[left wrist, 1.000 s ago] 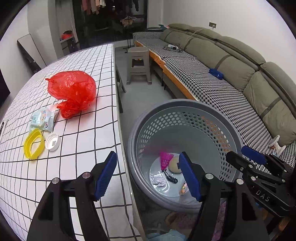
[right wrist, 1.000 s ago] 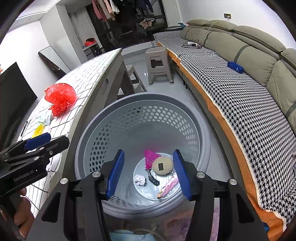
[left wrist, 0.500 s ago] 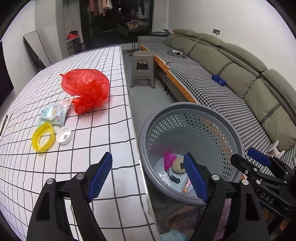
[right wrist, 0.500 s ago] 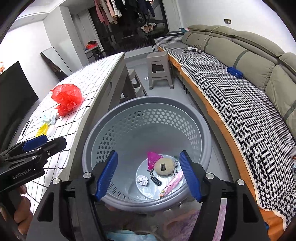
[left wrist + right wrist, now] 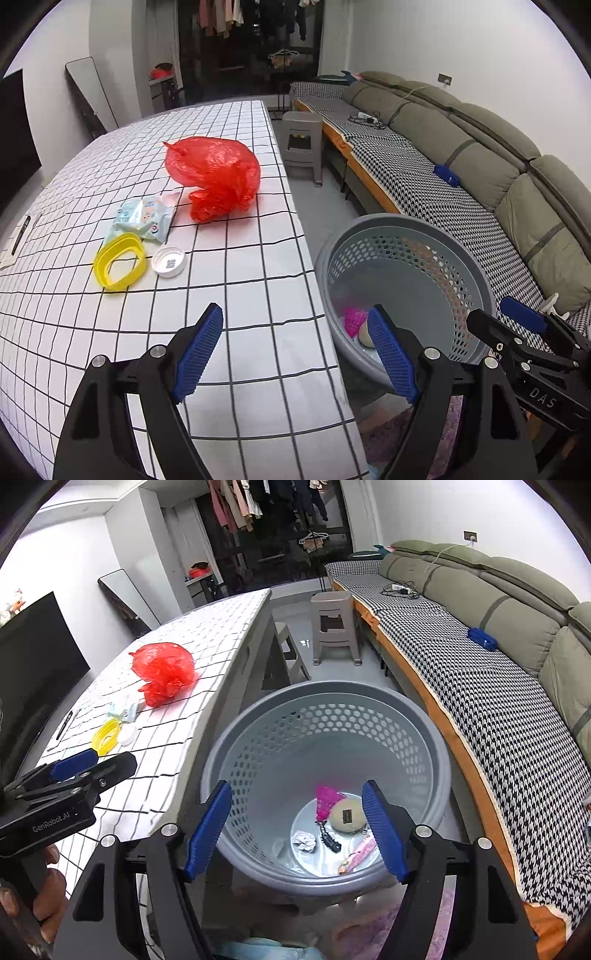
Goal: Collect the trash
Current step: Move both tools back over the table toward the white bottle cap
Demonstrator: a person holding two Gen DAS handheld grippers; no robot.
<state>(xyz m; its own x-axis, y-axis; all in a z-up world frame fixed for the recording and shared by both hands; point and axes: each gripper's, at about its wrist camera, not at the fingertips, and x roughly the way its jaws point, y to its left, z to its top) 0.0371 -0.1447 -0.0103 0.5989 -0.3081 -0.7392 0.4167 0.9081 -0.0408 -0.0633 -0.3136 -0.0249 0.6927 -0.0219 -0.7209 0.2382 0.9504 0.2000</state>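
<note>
Blue ribbed pads are seen on both tools, and nothing is held between either pair. Jaws of the left gripper (image 5: 295, 334) are spread wide and have just been opening; they are poised over the near edge of the table (image 5: 258, 332), above bare checked cloth. Jaws of the right gripper (image 5: 297, 812) are likewise spread and have just been opening, held above the mouth of the grey basket (image 5: 424, 734), which stands on the floor just beside the table's edge.

Trash already in the basket is noted at its bottom: a pink shuttlecock (image 5: 327, 801), a round beige disc (image 5: 347, 816) touching it, a crumpled white paper (image 5: 303, 841), a small black strip (image 5: 330, 840) and a pink wrapper (image 5: 360, 854).

Trash on the table is noted farther out: a yellow ring (image 5: 119, 262) with a white cap (image 5: 168, 260) just beside it, a pale blue wipes packet (image 5: 144, 218) behind them, and a red plastic bag (image 5: 216, 177) beyond that.

A sofa (image 5: 480, 155) with a checked cover is seen along the wall, and a grey stool (image 5: 303, 144) past the table's corner
</note>
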